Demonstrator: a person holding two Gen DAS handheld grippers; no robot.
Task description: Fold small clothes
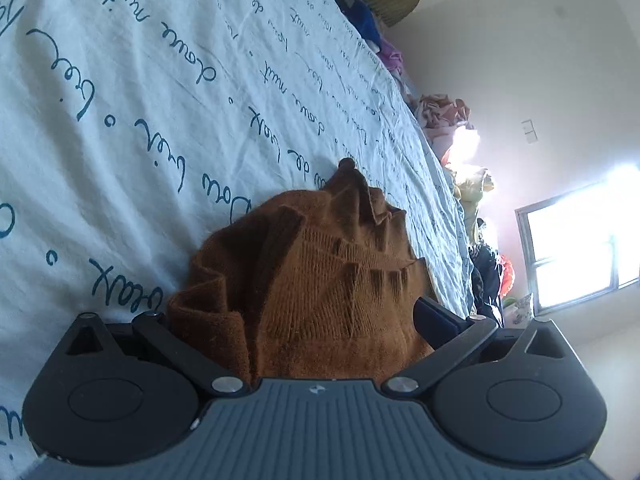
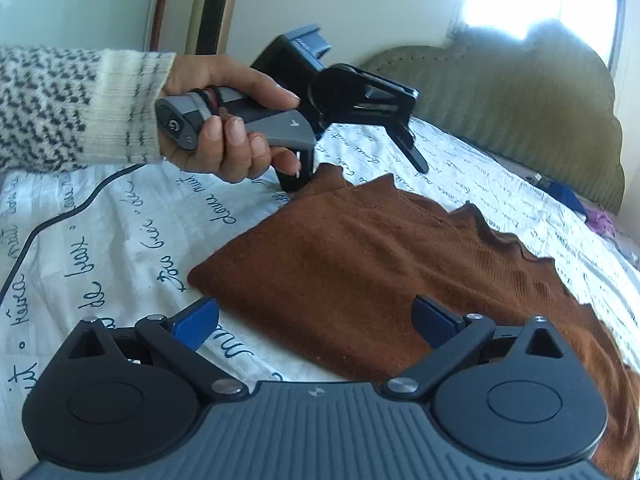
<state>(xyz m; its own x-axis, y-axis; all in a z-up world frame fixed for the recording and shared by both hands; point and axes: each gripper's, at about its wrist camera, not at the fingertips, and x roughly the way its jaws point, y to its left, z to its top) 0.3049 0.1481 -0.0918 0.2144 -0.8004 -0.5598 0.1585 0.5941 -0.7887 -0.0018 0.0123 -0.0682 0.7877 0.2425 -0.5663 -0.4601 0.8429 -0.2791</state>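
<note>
The brown knit garment [image 2: 360, 264] lies mid-frame on the bed [image 2: 120, 232], the right gripper [image 2: 316, 320] with jaws apart over its near edge, the left gripper [image 1: 296, 316] bunched with cloth, grip unclear; pinch the edge squarely, then lift
</note>
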